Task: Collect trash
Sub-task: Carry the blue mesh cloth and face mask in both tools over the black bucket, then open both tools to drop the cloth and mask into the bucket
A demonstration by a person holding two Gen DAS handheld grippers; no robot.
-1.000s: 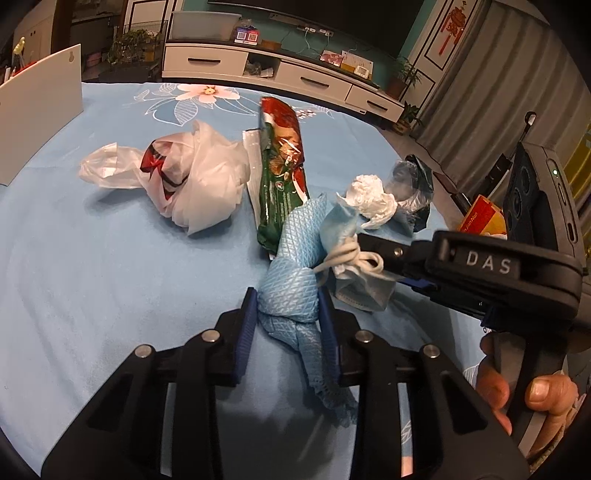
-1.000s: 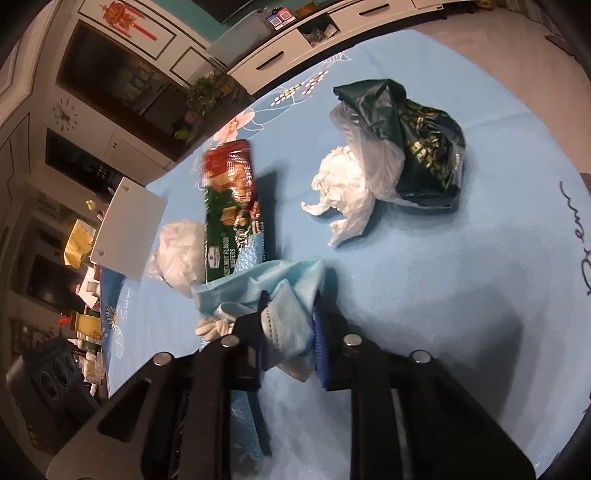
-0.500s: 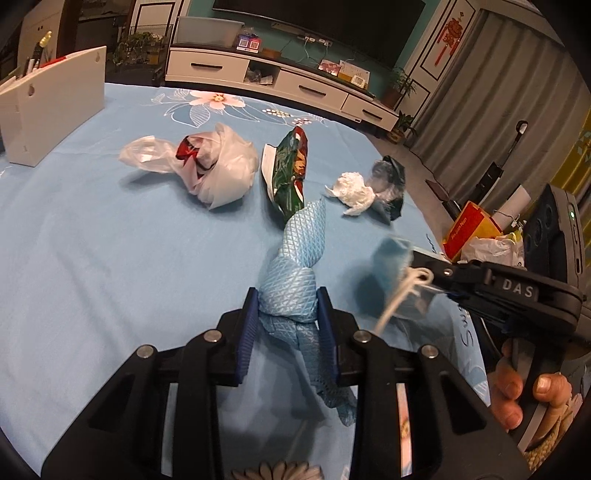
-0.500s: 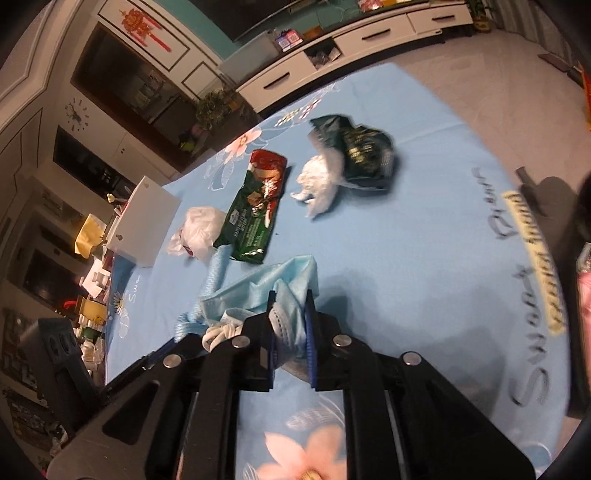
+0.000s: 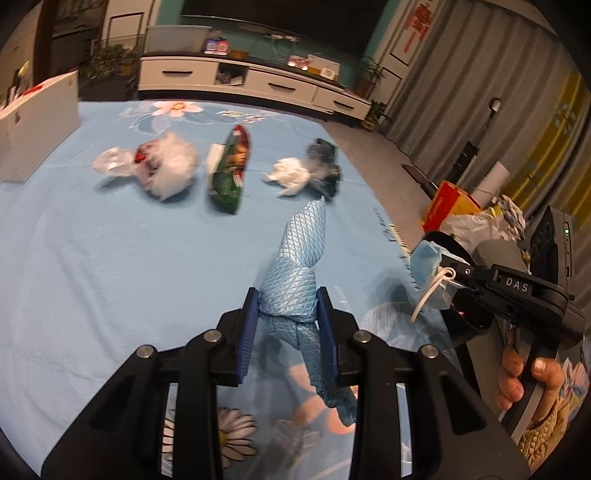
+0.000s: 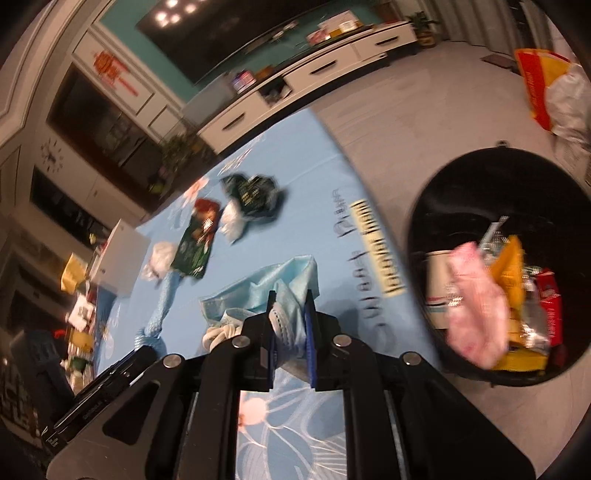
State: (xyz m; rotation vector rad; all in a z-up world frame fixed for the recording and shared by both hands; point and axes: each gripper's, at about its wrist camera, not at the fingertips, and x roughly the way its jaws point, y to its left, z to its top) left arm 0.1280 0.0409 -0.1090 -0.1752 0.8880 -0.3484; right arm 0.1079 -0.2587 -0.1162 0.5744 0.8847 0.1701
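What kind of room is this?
Probably a home living room: a long white TV cabinet under a dark screen, potted plants, grey curtains, and a black trash bin on the floor.

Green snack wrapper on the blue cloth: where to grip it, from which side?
A judgement: the green snack wrapper lies flat and long, running away from the left camera, with the white plastic bag close on its left and the crumpled tissue on its right. Come from above and pinch across its narrow width near the free near end, where the edge seems slightly raised off the blue cloth.
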